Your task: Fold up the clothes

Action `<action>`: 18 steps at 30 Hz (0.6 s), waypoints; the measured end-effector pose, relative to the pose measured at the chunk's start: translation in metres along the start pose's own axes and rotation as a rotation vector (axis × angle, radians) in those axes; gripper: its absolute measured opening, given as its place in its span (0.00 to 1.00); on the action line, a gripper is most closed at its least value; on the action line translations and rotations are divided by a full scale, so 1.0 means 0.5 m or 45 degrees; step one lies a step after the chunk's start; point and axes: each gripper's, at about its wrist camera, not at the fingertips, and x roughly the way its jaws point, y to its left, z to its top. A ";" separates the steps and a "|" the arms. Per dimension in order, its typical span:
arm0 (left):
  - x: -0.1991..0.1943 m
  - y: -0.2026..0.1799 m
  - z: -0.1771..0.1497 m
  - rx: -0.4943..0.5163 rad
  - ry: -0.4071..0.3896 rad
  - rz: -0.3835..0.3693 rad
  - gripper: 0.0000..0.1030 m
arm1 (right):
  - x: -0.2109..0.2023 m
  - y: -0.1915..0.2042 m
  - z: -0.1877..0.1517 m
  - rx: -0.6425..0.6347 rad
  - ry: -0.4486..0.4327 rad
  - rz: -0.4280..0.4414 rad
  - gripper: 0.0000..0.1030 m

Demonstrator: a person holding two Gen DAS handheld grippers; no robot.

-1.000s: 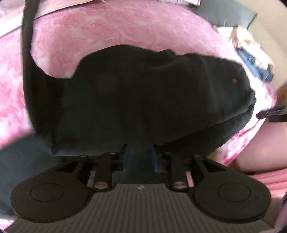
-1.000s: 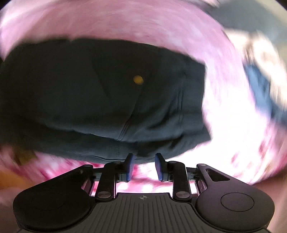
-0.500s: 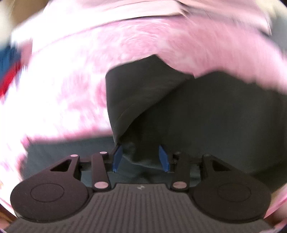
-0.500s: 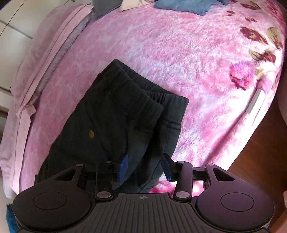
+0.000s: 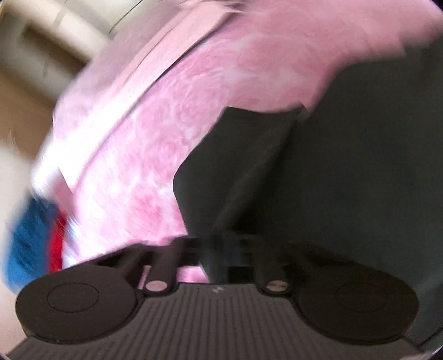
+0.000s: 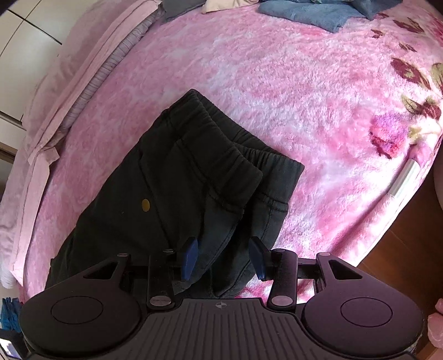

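Black trousers (image 6: 171,180) with an elastic waistband and a small yellow dot (image 6: 145,205) lie folded on a pink fluffy blanket (image 6: 304,97). My right gripper (image 6: 224,243) hangs over their near corner. It is open, its blue pads (image 6: 189,256) either side of the cloth edge without pressing it. In the blurred left wrist view the trousers (image 5: 346,166) fill the right half, with a folded flap reaching toward me. My left gripper (image 5: 221,243) is closing on that flap, and dark cloth runs between its fingers and hides the pads.
Pink pillows and sheets (image 6: 83,55) line the bed's left side. Blue clothes (image 6: 310,13) lie at the far end. A blue and red item (image 5: 30,238) shows at the far left. The bed edge and wooden floor (image 6: 401,254) are at the right.
The left view swung left along the trousers, and its jaws went from apart around the flap to closed on it. The right view rolled and settled; its jaws widened, then held.
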 end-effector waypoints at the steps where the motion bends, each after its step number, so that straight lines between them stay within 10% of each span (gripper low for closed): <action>1: -0.007 0.037 -0.003 -0.162 -0.005 -0.055 0.05 | -0.001 -0.001 0.001 0.001 -0.001 0.001 0.43; 7: -0.062 0.296 -0.226 -1.615 -0.029 -0.198 0.06 | -0.007 -0.014 0.002 0.058 -0.011 0.022 0.43; 11: -0.055 0.292 -0.376 -2.185 0.137 -0.166 0.17 | -0.005 -0.024 -0.002 0.090 0.004 0.032 0.43; 14: -0.047 0.269 -0.415 -2.339 0.190 -0.125 0.18 | -0.005 -0.026 -0.006 0.064 0.024 0.031 0.43; 18: -0.062 0.253 -0.382 -2.093 0.175 -0.182 0.22 | -0.013 -0.034 -0.008 0.059 0.014 0.072 0.43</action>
